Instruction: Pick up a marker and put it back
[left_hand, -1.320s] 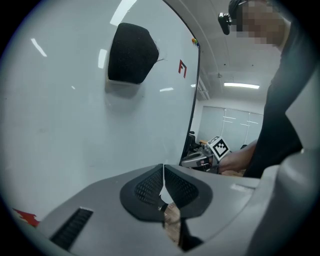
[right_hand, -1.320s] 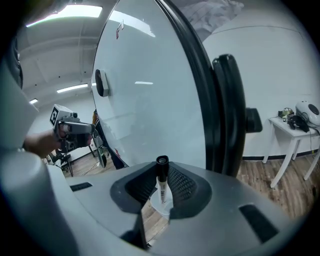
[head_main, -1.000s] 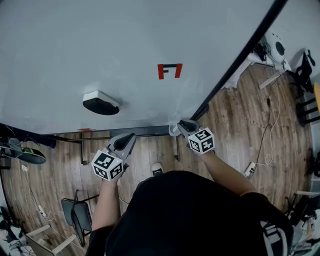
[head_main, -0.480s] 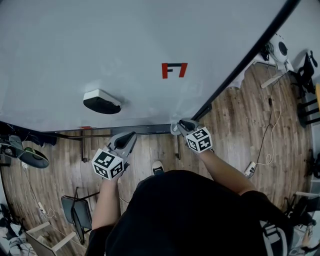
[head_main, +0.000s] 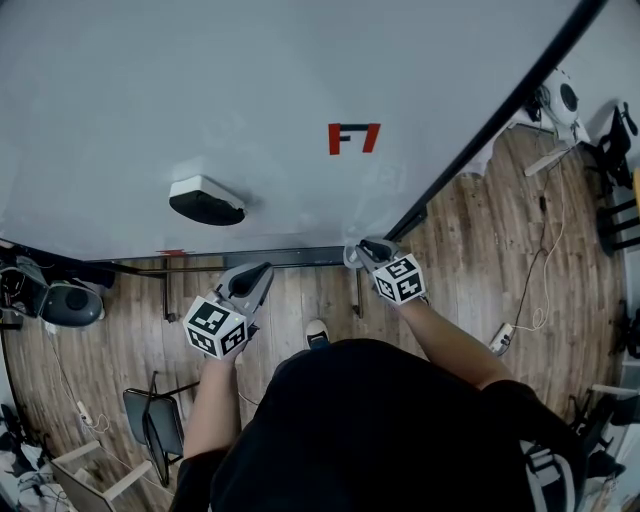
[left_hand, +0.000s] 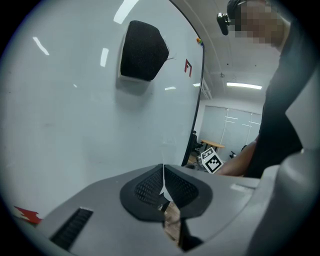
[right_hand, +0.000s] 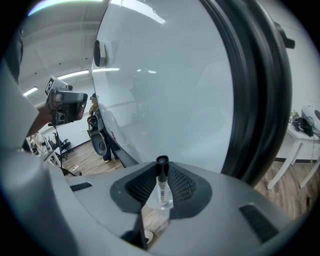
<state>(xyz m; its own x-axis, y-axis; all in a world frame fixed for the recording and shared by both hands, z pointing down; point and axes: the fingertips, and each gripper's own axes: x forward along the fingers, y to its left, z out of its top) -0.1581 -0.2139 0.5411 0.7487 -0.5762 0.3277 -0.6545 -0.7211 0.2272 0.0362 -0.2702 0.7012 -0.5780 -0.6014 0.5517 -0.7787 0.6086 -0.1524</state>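
Note:
In the right gripper view a black-capped marker (right_hand: 161, 172) with a white, printed barrel stands upright between the pads, and my right gripper (right_hand: 161, 189) is shut on it. The head view puts this gripper (head_main: 368, 250) at the right end of the whiteboard's bottom ledge (head_main: 270, 260), by the black frame (head_main: 500, 118). My left gripper (head_main: 252, 283) hangs just below the ledge, further left. Its jaws (left_hand: 163, 186) meet with nothing between them.
A black-and-white eraser (head_main: 206, 201) sticks to the whiteboard (head_main: 200, 90), and a red mark (head_main: 353, 138) sits to its right. Below lies wooden floor with a chair (head_main: 150, 425), cables (head_main: 530, 300) and a dark round object (head_main: 65, 300) at the left.
My right gripper has dipped slightly with the marker still in it. The left gripper has kept still. The head view has shifted a little.

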